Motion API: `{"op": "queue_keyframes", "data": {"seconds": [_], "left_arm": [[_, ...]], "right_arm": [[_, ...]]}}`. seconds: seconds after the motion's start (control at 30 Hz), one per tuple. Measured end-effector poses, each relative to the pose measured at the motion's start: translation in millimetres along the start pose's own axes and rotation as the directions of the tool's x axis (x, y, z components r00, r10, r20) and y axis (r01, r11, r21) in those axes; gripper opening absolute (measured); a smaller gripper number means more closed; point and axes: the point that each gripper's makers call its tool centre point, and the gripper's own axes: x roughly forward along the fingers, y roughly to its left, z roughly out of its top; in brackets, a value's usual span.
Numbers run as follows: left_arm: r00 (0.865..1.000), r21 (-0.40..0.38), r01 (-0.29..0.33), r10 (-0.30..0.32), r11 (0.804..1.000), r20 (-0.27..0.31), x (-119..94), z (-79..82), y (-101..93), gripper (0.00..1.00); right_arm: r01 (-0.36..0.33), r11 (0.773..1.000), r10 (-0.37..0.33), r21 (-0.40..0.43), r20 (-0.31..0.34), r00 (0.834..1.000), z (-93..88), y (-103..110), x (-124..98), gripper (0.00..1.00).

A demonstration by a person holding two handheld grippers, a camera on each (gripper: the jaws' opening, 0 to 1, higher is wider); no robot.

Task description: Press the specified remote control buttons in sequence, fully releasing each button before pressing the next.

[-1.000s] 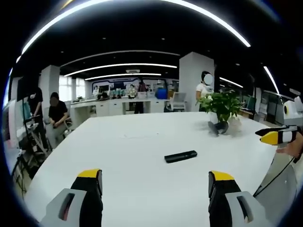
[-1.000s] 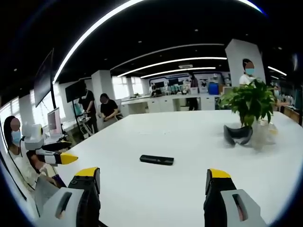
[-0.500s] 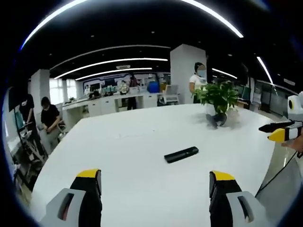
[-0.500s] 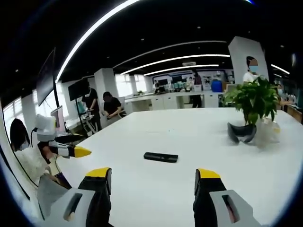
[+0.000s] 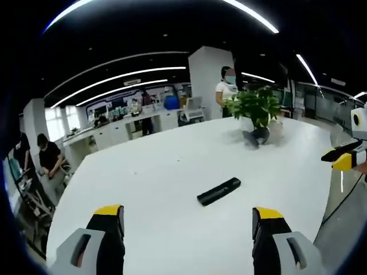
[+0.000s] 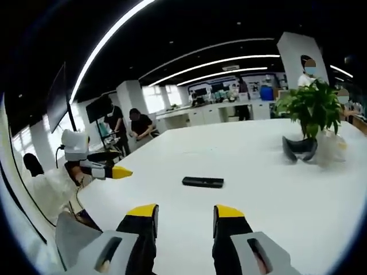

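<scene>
A slim black remote control (image 5: 218,191) lies flat on the white table (image 5: 155,166), ahead of my left gripper (image 5: 187,220), whose yellow-tipped jaws stand wide open with nothing between them. In the right gripper view the same remote (image 6: 203,182) lies ahead of my right gripper (image 6: 186,220); its jaws stand closer together, a gap still between them, holding nothing. Each gripper hovers short of the remote without touching it. The right gripper (image 5: 346,160) shows at the right edge of the left gripper view. The left gripper (image 6: 109,171), held by a person, shows at the left of the right gripper view.
A potted green plant (image 5: 252,109) stands at the far side of the table, with a dark curved object (image 6: 298,149) at its base. A person (image 5: 226,89) stands behind it. Seated people (image 6: 139,125) and desks line the back of the office.
The right gripper's jaws have drawn much closer together. Both cameras have shifted and rolled a little, so the remote sits tilted in the left gripper view. The remote itself has not moved.
</scene>
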Motion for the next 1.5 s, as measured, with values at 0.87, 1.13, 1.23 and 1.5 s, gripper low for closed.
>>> {"op": "queue_keyframes", "data": {"seconds": [0.87, 1.13, 1.23, 1.5], "left_arm": [[0.961, 0.2, 0.236, -0.198, 0.951, -0.193, 101.0, -6.7, -17.6, 0.86], [0.934, 0.221, 0.321, -0.269, 0.921, -0.236, 130.3, -9.7, -25.1, 0.87], [0.919, 0.248, 0.357, -0.29, 0.901, -0.268, 143.5, -14.5, -27.8, 0.87], [0.859, 0.277, 0.457, -0.339, 0.845, -0.384, 165.7, -36.6, -31.4, 0.81]], "right_arm": [[-0.018, 0.996, 0.025, 0.087, -0.085, 0.996, -17.5, -10.8, 4.3, 0.0], [-0.026, 0.995, 0.037, 0.098, -0.111, 0.993, -23.6, -8.6, 10.8, 0.0], [-0.027, 0.994, 0.04, 0.11, -0.119, 0.992, -27.0, -9.9, 13.1, 0.0], [-0.015, 0.989, 0.033, 0.145, -0.125, 0.992, -30.1, -19.1, 16.9, 0.0]]}}
